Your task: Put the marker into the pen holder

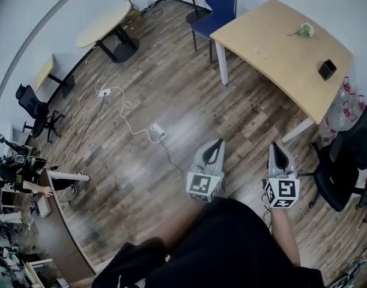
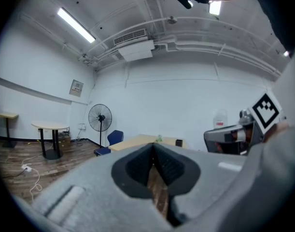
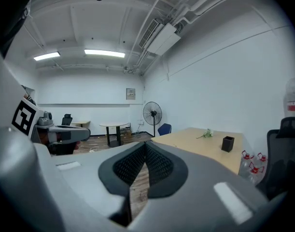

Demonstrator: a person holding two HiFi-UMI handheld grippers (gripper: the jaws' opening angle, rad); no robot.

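The black pen holder (image 1: 327,69) stands near the right end of the light wooden table (image 1: 273,41); it also shows in the right gripper view (image 3: 228,143) and, very small, in the left gripper view (image 2: 178,142). I see no marker in any view. My left gripper (image 1: 218,143) and right gripper (image 1: 278,146) are held side by side close to my body, above the wooden floor and well short of the table. Both are shut with nothing between the jaws (image 2: 153,146) (image 3: 145,144). Each gripper view catches the other gripper: the right gripper (image 2: 234,134) and the left gripper (image 3: 60,132).
A small green and white object (image 1: 303,30) lies on the table's far part. A blue chair (image 1: 219,8) stands at the table's far end, a black office chair (image 1: 345,161) to my right, water bottles (image 1: 345,101) beside it. A power strip (image 1: 158,129) with cable lies on the floor.
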